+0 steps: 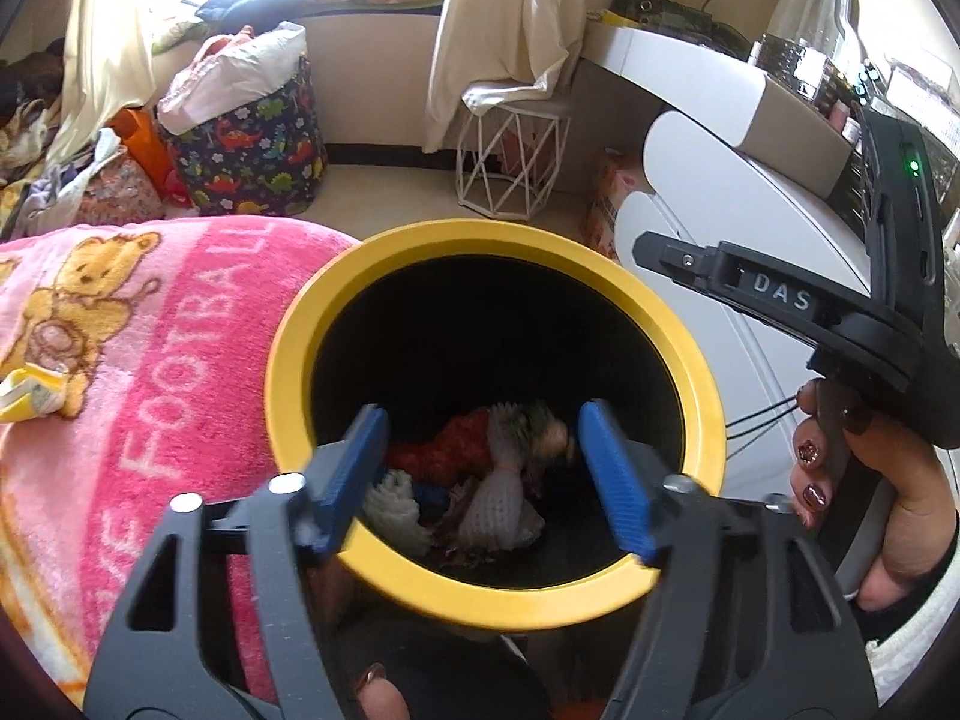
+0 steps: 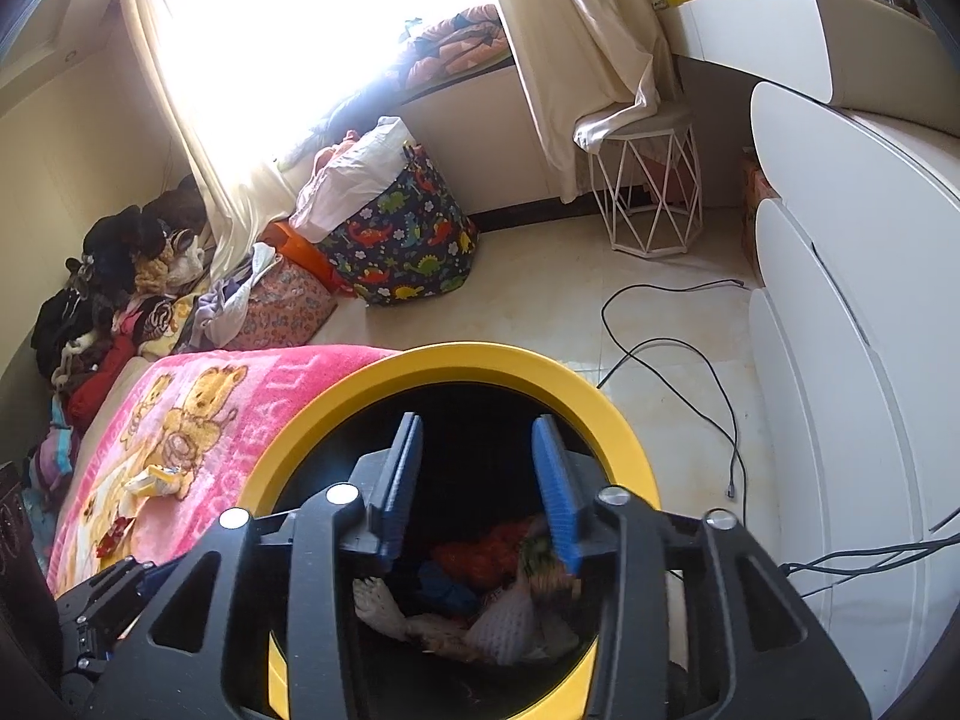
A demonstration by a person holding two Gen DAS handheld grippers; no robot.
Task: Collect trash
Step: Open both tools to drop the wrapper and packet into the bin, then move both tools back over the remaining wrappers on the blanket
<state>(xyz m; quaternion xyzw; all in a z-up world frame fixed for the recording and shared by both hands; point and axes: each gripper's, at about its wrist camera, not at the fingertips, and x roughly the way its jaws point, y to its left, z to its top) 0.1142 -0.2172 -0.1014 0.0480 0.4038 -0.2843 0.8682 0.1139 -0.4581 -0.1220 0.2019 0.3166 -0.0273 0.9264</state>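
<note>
Pink fleece, the blanket [image 2: 198, 420] printed with bears, is the biggest surface you have left to clear, and it lies just beside the yellow-rimmed bin [image 1: 288, 360]. Judging by the bin, much of the collecting looks done: red, white, blue and greenish scraps, the trash pile [image 1: 480, 480], already sit heaped at its bottom.

Your left gripper [image 1: 486, 480] hangs over the bin's mouth with its blue pads spread apart and nothing between them. Your right gripper [image 2: 480, 492] is over the same opening, jaws also apart and empty. So neither hand carries anything to drop.

What seems left is small: a crumpled yellow-and-white wrapper [image 2: 157, 478] lies on the blanket, well apart from both grippers, and near it a red scrap [image 2: 114, 537] at the blanket's lower part. Whether more litter lies beyond the views, you cannot tell.
</note>
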